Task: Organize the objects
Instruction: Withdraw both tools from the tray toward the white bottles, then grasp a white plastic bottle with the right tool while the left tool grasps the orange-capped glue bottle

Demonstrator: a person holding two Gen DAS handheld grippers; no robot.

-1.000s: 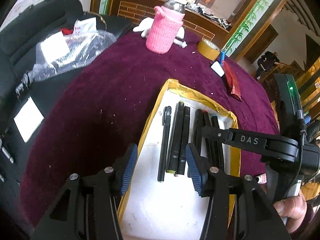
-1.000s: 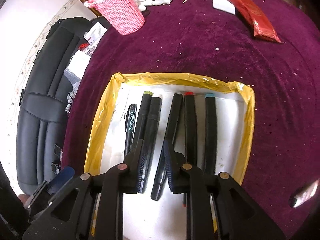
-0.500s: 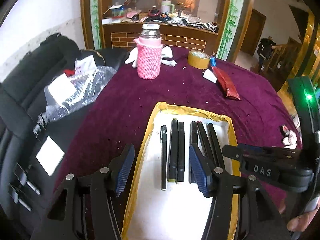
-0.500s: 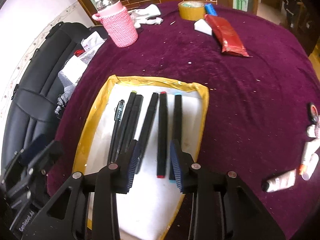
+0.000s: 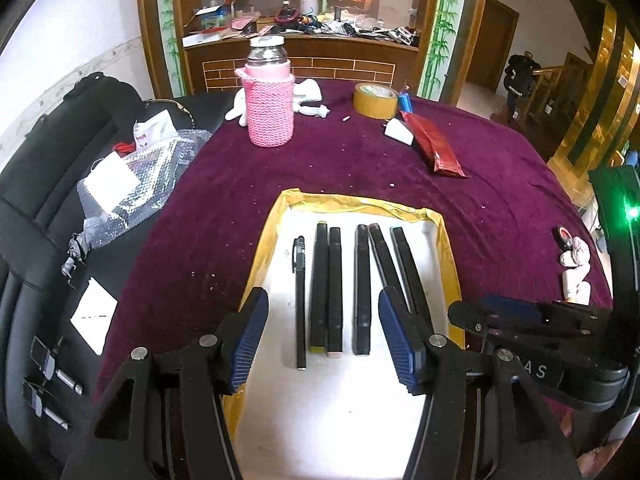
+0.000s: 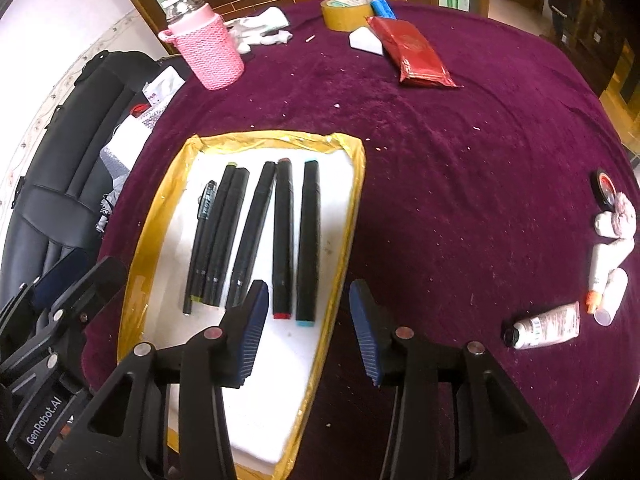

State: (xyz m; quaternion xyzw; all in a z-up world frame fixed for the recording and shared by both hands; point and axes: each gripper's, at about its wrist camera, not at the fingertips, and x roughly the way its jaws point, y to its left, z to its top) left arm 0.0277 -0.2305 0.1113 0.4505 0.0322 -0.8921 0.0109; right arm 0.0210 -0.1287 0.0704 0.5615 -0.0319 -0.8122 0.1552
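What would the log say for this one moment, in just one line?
left gripper: open, empty | right gripper: open, empty | six pens: side by side in tray

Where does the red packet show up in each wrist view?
Left wrist: red packet upper right of centre, far side of the table.
Right wrist: red packet top, right of centre.
Shared landmark: the yellow tape roll just beyond it in both.

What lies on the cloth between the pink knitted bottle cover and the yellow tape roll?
In the right wrist view, white gloves lie between the pink knitted bottle cover and the yellow tape roll, nearer the cover.
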